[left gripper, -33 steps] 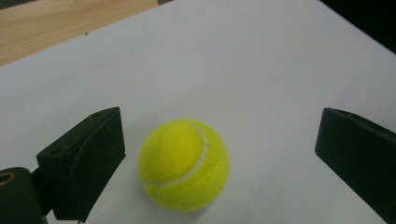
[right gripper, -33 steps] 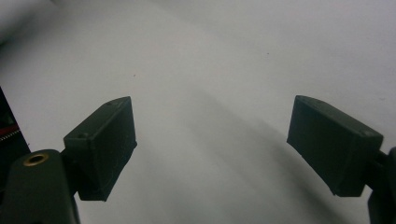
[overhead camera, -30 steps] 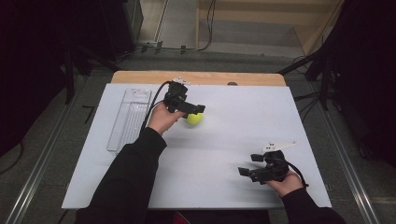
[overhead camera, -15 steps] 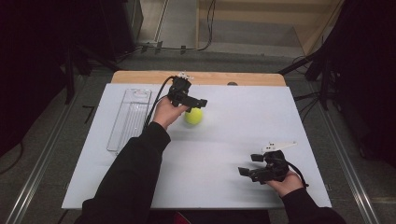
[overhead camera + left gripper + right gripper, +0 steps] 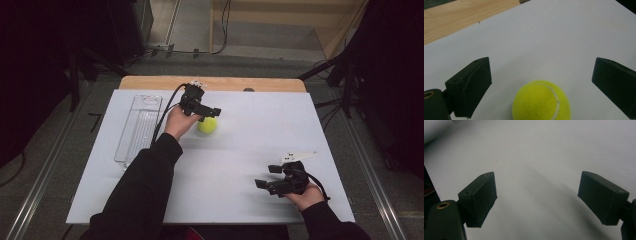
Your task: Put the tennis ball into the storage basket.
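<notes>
Your left gripper has edged closer to the ball, which now sits between its open, untouching jaws on the white board, while your right gripper waits open, well apart.

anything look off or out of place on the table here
Nothing stands out. The tennis ball sits whole on the white table between the open left tool, untouched. The clear tray lies straight along the left edge.
</notes>
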Action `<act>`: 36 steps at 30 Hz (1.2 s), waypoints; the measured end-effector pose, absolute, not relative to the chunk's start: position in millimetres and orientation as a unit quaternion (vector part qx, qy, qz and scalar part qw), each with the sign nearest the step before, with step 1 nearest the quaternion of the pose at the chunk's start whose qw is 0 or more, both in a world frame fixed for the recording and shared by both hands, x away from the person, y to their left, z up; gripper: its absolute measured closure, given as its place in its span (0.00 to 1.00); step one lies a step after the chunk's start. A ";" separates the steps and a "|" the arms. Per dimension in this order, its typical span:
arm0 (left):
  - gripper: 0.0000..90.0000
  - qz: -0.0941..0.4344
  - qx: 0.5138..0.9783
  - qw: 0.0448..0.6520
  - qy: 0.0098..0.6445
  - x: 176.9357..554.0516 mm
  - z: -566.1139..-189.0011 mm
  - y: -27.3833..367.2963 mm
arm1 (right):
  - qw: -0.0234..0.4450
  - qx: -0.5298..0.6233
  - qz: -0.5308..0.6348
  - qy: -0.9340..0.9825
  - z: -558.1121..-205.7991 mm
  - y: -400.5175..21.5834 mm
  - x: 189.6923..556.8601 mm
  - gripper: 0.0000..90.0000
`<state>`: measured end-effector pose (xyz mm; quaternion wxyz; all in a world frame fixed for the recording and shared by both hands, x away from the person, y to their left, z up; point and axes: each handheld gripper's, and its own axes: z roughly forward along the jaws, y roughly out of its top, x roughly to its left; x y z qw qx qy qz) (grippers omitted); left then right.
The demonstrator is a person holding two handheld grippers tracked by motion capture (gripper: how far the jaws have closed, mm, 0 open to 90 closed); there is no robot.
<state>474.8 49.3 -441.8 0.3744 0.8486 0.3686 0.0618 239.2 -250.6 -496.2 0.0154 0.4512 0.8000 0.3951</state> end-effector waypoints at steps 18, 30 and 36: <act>0.08 0.063 0.845 0.373 0.378 470.9 -459.3 51.9 | 0.017 0.450 0.394 0.801 -496.2 -250.5 238.9 0.15; 0.08 0.055 0.846 0.370 0.381 468.7 -470.3 51.9 | 0.018 0.450 0.394 0.801 -496.3 -250.4 238.9 0.15; 0.08 0.052 0.846 0.369 0.382 466.9 -476.5 52.1 | 0.017 0.450 0.394 0.801 -496.4 -250.1 238.8 0.15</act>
